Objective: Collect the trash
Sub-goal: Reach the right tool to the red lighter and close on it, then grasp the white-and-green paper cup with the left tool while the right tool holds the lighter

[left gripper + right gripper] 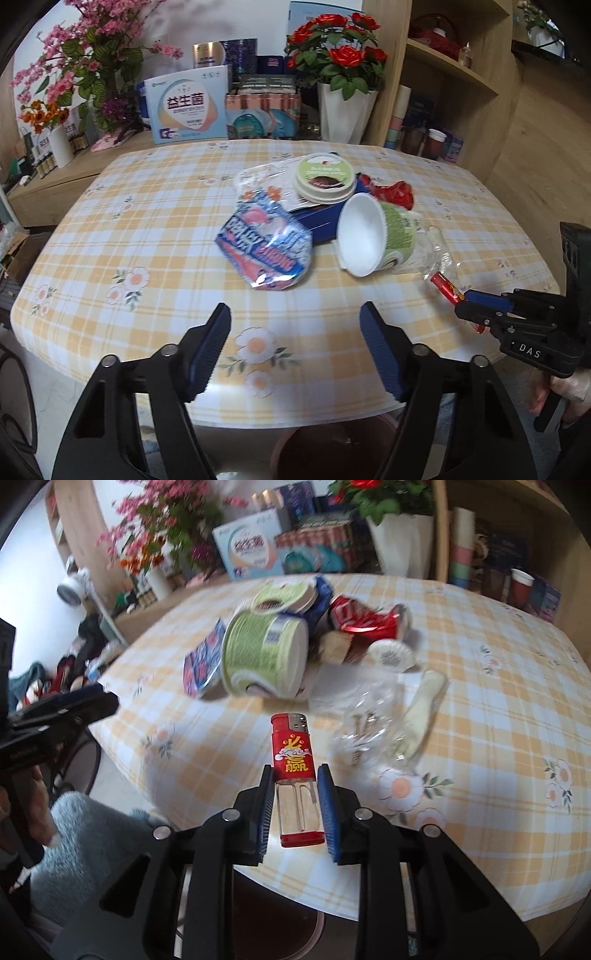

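Viewing from the left wrist first: left gripper (295,347) hangs over the near edge of the desk (147,229), jaws apart, nothing between them. Straight ahead of it, a short way up the checked cloth, lies the blue-and-pink snack wrapper (264,251), flat and crumpled, with the tipped green paper cup (373,236) just to its right, mouth facing the camera. Wrapper is the closest piece to this gripper; judged the natural next pick for the left hand. A dark round rim shows below the desk edge, possibly a bin; cannot confirm. At far right, the right gripper (466,303) appears side-on with something red in its tips.

Right wrist view: right gripper (295,775) is clamped on the red lighter (293,764). Lighter's long axis runs along the fingers, metal head pointing away from the camera, clear lower body between the pads. It appears lifted off the cloth, near the desk's front edge. Beyond it: clear plastic film (364,709), cup, crushed red can (365,618). Judgement: lighter is secured; remaining move is carry-off and drop.
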### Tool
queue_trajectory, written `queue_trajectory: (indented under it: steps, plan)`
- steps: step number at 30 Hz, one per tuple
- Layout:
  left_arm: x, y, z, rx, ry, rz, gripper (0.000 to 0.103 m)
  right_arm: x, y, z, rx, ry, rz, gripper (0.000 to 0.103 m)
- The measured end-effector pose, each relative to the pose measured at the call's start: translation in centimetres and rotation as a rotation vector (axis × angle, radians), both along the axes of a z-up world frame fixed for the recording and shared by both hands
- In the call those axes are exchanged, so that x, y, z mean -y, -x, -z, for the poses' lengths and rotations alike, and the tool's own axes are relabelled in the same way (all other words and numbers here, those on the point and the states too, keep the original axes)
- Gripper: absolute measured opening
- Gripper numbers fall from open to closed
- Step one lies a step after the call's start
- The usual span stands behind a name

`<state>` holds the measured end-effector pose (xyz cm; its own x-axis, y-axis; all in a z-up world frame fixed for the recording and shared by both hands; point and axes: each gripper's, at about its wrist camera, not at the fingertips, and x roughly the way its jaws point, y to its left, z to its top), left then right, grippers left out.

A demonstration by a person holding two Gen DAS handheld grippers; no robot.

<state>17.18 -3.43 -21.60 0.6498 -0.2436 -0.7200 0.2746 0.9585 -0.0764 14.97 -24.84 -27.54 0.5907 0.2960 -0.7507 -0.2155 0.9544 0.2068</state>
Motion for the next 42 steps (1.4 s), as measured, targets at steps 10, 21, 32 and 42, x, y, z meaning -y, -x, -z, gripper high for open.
queue_trajectory:
  steps: [10,21,32,42]
  plan:
    - [6.5,-3.6,-1.5,-0.033,0.077,0.134,0.059,3.8,1.0,-1.7,0.045,-0.038,0.088,0.027]
    - [8.3,-6.8,-0.5,-0.058,0.062,0.122,0.078,5.9,1.1,-1.4,0.053,-0.065,0.126,0.027]
    - [7.4,-7.9,2.9,-0.243,0.231,0.008,0.089,6.6,0.9,-1.0,0.048,-0.084,0.137,0.027]
    - [4.6,-8.5,5.2,-0.446,0.676,-0.265,0.089,6.6,0.8,-0.9,0.043,-0.082,0.136,0.027]
